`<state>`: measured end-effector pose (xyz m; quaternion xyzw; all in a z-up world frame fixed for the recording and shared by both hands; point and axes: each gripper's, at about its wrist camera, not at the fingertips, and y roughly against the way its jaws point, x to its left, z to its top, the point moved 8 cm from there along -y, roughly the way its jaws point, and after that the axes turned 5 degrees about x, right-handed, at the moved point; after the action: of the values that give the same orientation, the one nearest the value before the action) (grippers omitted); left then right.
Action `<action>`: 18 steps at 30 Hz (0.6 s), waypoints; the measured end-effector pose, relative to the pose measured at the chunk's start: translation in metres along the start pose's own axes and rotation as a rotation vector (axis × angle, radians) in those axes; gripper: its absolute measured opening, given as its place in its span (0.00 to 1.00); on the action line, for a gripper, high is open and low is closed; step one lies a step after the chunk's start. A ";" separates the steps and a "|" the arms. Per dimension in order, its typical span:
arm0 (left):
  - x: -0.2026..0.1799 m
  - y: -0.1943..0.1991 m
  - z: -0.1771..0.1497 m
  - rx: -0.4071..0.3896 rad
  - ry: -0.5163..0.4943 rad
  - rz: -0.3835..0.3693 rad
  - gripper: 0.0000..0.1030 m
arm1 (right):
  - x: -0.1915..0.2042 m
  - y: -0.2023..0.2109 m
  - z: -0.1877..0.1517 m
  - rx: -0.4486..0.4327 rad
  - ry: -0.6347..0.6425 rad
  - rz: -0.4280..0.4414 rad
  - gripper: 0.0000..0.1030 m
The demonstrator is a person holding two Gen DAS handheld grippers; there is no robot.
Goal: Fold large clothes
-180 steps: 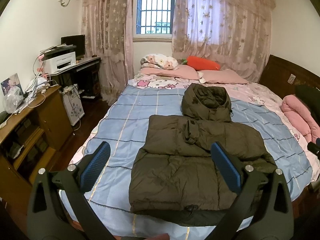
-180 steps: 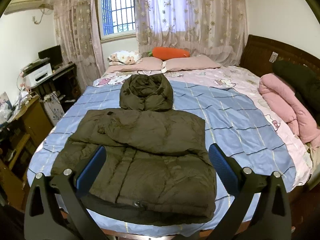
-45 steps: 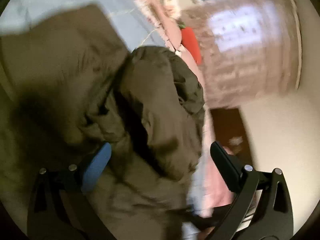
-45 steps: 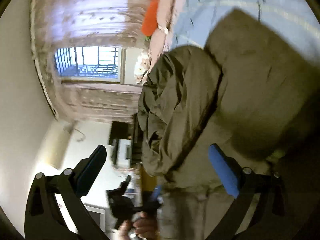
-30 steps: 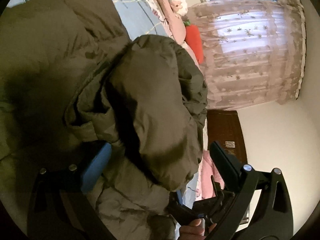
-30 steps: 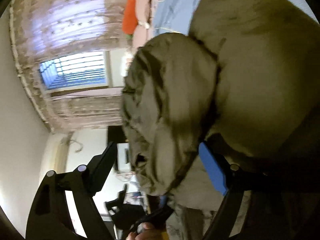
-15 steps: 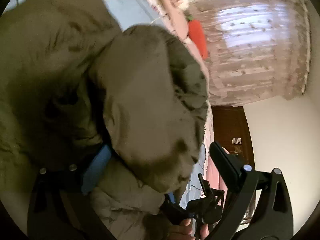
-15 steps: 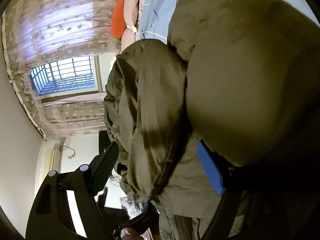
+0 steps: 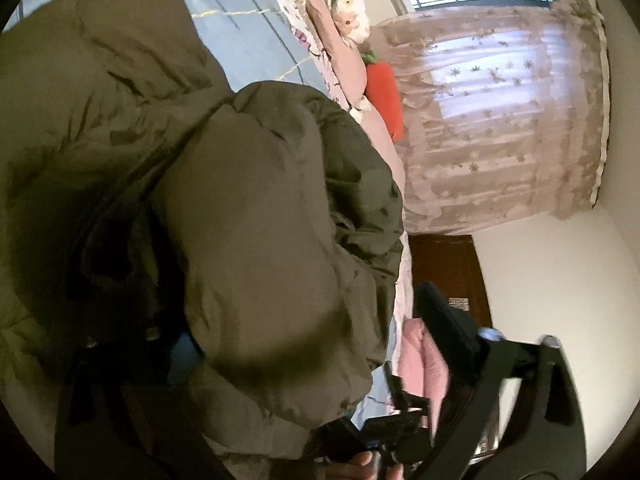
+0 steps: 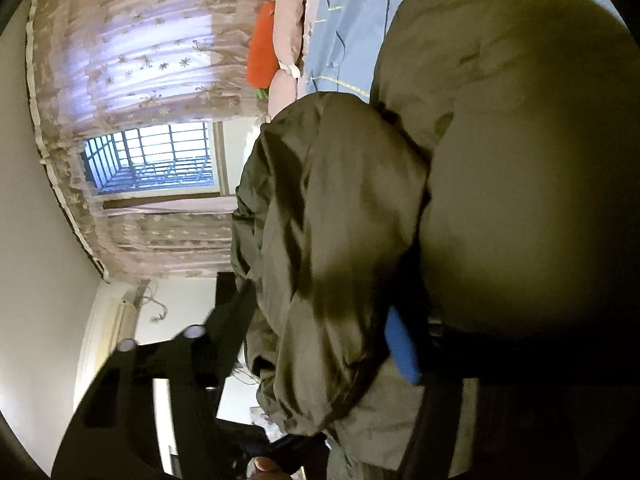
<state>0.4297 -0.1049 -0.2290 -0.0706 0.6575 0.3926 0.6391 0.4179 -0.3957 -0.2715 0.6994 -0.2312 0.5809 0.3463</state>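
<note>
Jacket hood between closing jaws; blue pads half-hidden

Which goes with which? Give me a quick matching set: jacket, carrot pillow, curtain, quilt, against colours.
Things:
1. jacket
2. carrot pillow
3. curtain
4. quilt

Colours:
A. orange-red
B. blue with stripes
C. olive green
D. sheer pink with star pattern

Pairs: 1-C, 2-A, 3-D, 4-B
</note>
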 end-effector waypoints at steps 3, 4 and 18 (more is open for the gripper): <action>0.007 -0.009 0.001 0.022 0.010 0.011 0.42 | -0.002 -0.006 0.002 -0.001 0.016 -0.020 0.15; 0.010 -0.010 0.002 0.025 0.009 0.012 0.34 | -0.001 -0.006 0.001 -0.005 0.022 -0.020 0.14; 0.010 0.040 0.010 -0.002 0.003 -0.090 0.17 | 0.060 0.007 -0.060 0.040 0.232 -0.007 0.10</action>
<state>0.4121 -0.0668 -0.2197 -0.1014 0.6544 0.3642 0.6549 0.3872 -0.3502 -0.2063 0.6349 -0.1754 0.6613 0.3589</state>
